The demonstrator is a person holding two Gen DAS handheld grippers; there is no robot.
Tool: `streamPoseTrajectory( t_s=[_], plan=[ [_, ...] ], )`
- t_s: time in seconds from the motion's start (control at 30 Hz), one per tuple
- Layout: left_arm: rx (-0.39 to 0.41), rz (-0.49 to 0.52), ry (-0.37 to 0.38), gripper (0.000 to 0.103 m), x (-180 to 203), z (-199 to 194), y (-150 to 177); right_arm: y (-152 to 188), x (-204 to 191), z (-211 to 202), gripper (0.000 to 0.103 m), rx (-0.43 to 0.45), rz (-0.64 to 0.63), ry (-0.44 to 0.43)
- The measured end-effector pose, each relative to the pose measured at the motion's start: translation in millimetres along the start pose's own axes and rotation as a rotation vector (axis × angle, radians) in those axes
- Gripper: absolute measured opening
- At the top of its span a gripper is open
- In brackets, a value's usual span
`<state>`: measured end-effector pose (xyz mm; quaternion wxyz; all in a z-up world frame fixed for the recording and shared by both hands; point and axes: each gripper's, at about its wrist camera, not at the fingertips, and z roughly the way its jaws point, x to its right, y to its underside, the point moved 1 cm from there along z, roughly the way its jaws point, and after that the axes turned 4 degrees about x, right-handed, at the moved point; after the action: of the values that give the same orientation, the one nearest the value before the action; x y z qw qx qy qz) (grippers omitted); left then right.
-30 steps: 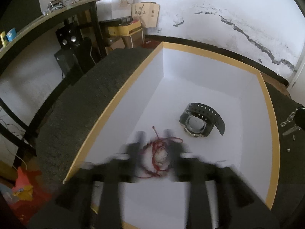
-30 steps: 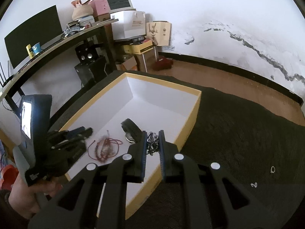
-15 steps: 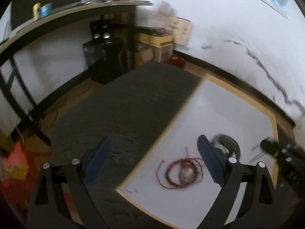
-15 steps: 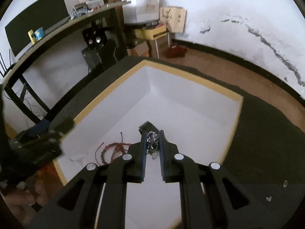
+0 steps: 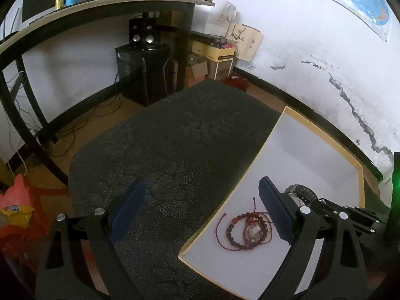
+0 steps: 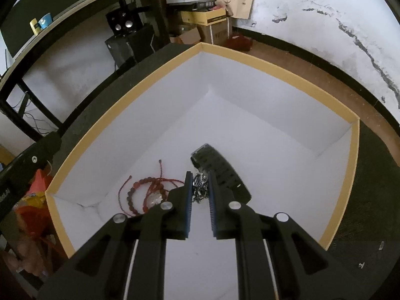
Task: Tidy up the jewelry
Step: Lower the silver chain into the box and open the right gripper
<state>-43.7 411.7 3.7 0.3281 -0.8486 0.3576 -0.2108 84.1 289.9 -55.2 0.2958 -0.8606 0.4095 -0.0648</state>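
A white box with a tan rim point(image 6: 140, 85) point(image 5: 325, 135) stands on a dark mat. Inside lie a red bead-and-cord bracelet point(image 6: 145, 192) point(image 5: 246, 230) and a black watch point(image 6: 220, 170) point(image 5: 300, 192). My right gripper point(image 6: 200, 182) is inside the box, shut on a silver metal chain point(image 6: 200, 187), just above the floor beside the watch. My left gripper point(image 5: 200, 202) is open and empty, raised over the box's left rim and the mat. The right gripper shows in the left wrist view point(image 5: 350, 215).
The dark patterned mat point(image 5: 175, 150) surrounds the box. A black-framed desk point(image 5: 75, 12), speakers point(image 5: 142, 35) and cardboard boxes point(image 5: 212, 57) stand behind. Small metal pieces point(image 6: 361, 265) lie on the mat right of the box. An orange bag point(image 5: 17, 207) lies at left.
My left gripper let go of the red bracelet, opened, and pulled back left out of the box. My right gripper carried the chain over the rim and down into the box.
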Motion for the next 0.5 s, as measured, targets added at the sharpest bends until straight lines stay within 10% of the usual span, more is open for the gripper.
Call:
streamPoseTrajectory(
  t_s=[0.2, 0.33, 0.5],
  plan=[
    [0.009, -0.012, 0.003, 0.089, -1.2, -1.4, -1.7, 2.4, -1.4, -11.4, 0.013, 0.032, -0.013, -0.01],
    [0.014, -0.022, 0.0, 0.089, 0.4, -2.5, -2.0, 4.3, -1.4, -30.3, 0.093, 0.093, -0.035, -0.006],
    [0.026, -0.027, 0.001, 0.089, 4.8, -4.8, -3.9, 6.3, -2.3, -53.8, 0.097, 0.133, -0.081, -0.002]
  ],
)
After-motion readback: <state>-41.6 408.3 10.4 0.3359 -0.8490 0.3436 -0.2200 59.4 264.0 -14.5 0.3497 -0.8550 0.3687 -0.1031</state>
